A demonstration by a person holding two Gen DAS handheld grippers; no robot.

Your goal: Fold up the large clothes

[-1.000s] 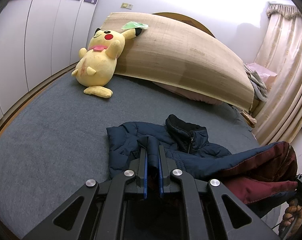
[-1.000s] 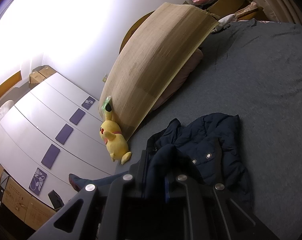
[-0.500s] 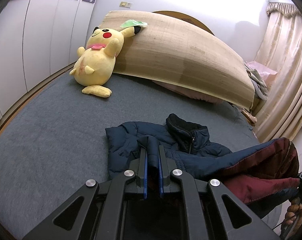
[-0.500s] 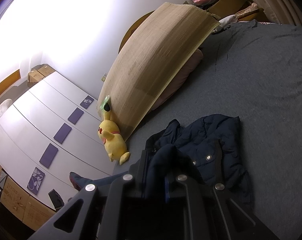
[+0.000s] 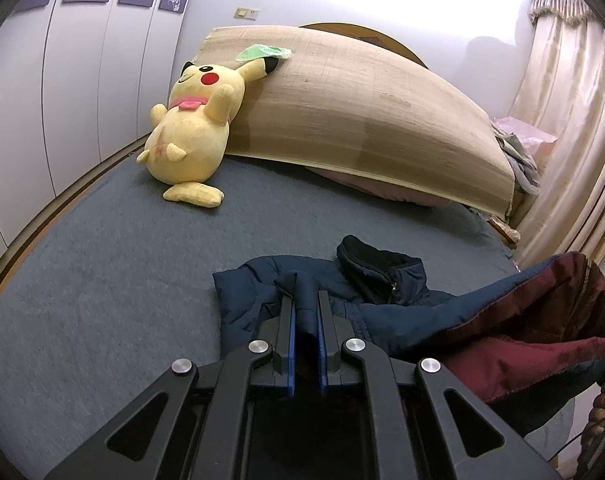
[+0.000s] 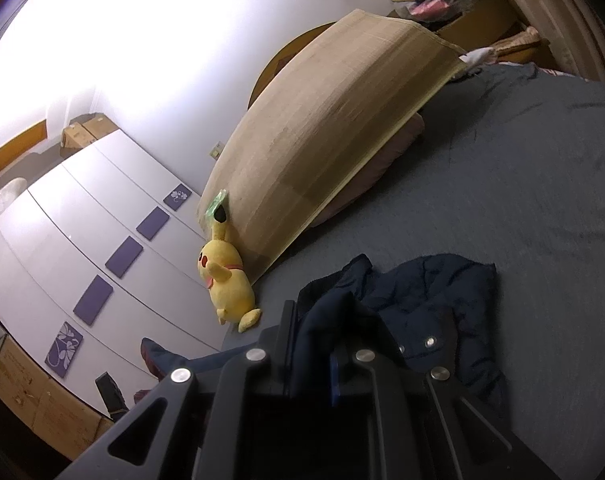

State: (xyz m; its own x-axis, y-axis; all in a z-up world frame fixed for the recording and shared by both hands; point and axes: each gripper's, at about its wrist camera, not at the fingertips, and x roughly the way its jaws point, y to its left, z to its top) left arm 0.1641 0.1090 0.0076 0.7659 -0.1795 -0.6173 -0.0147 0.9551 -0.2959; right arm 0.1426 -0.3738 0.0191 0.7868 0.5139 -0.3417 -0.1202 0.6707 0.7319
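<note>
A navy puffer jacket [image 5: 382,300] with a dark red lining [image 5: 534,344] lies partly on the grey bed [image 5: 102,280]. My left gripper [image 5: 305,312] is shut on a fold of its navy fabric near the lower edge. The lining side lifts up at the right. In the right wrist view the jacket [image 6: 434,312] spreads on the bed, snaps showing. My right gripper [image 6: 326,328] is shut on another navy fold of it, held up above the bed.
A yellow Pikachu plush [image 5: 190,136] leans on a rolled bamboo mat [image 5: 362,112] at the bed's head. White wardrobe doors [image 5: 62,80] stand left, curtains [image 5: 574,120] right. Grey bed surface stretches left of the jacket.
Both grippers keep their hold on the jacket. The left view has drifted slightly, with the plush shifting a little left and up; the jacket's lifted lining side has risen slightly.
</note>
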